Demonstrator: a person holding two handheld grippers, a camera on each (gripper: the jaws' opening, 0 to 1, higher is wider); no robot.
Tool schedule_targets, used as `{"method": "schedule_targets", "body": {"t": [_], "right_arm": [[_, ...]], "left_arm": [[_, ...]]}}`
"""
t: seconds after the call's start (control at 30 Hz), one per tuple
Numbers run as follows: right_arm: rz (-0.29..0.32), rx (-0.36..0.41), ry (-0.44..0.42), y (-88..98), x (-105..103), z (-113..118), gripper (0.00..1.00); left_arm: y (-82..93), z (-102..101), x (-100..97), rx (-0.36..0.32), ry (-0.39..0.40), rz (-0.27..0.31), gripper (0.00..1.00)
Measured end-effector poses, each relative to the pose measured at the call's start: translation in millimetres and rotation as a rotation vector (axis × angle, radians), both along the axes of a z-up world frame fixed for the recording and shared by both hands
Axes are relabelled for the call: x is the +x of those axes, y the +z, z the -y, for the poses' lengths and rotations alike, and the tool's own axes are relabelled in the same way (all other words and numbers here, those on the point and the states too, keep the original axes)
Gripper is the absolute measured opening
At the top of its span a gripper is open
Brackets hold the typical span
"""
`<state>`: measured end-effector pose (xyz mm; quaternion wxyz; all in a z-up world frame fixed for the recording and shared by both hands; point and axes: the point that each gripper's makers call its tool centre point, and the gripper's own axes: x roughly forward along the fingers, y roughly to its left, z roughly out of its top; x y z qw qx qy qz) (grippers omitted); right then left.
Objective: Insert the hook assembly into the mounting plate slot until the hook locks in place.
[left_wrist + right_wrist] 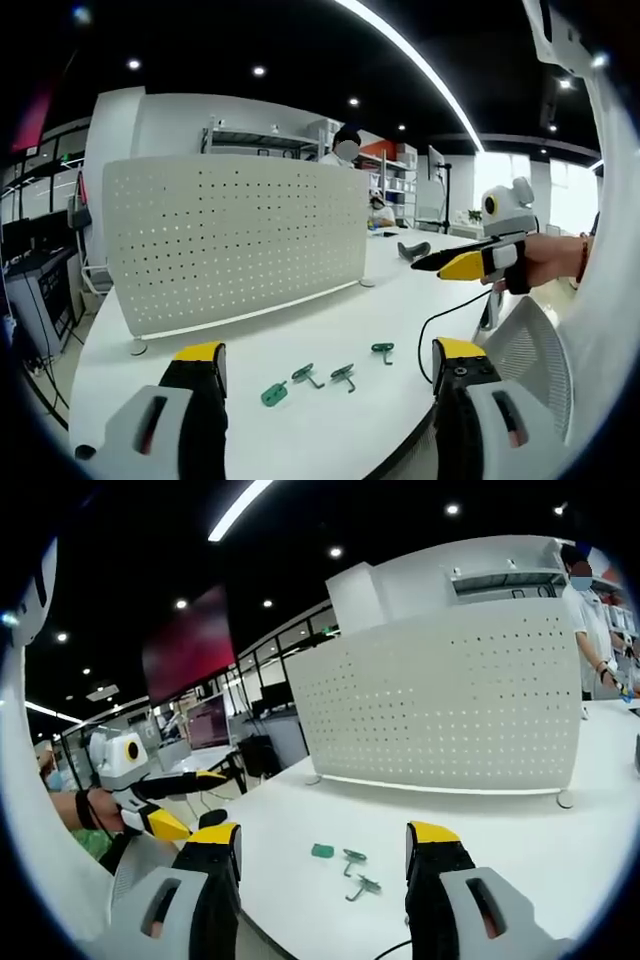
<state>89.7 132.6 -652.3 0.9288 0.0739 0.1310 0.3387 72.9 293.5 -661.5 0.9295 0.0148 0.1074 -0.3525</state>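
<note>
**Both grippers wait above the hooks**

A big white table [300, 340] sits under both grippers. On it, far in front of them, stands a tall white board [235, 240] full of small holes. It stands up on little feet, so its holes face the grippers. I think a hook is meant to go in there.

The left gripper [325, 365] is held up over the near edge of the table. Its two yellow-tipped jaws are spread wide apart. Nothing is between them and they touch nothing, so it is let go and empty. The right gripper [322, 845] is the same: jaws wide, nothing held, nothing touched. Each gripper also shows off to the side in the other one's view, up in the air with a hand around it.

Four small green hooks [330, 378] lie flat on the table, in a loose row just ahead of the left gripper, between its jaws as seen from behind. From the right gripper they also lie just ahead and between the jaws [350, 870]. They are well apart from the board. They look set out close so a gripper can reach down and pick one.

No hook is picked up yet, so the job looks like it is just starting.
</note>
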Motion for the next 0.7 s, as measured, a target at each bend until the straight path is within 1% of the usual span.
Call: {"method": "schedule_targets", "body": {"t": [0.3,0.53,0.7], "right_arm": [[-0.007,-0.013,0.01,-0.7,0,-6,0.67],[-0.012,-0.031,0.013,-3.7,1,-10,0.67],[-0.015,-0.03,0.016,-4.8,1,-13,0.67]], "left_arm": [[-5.4,1,1.9,-0.016,-0.007,-0.006,0.86],[-10.3,-4,3.9,-0.03,0.006,-0.012,0.86],[-11.4,-5,6.3,-0.035,0.011,-0.013,0.86]]}}
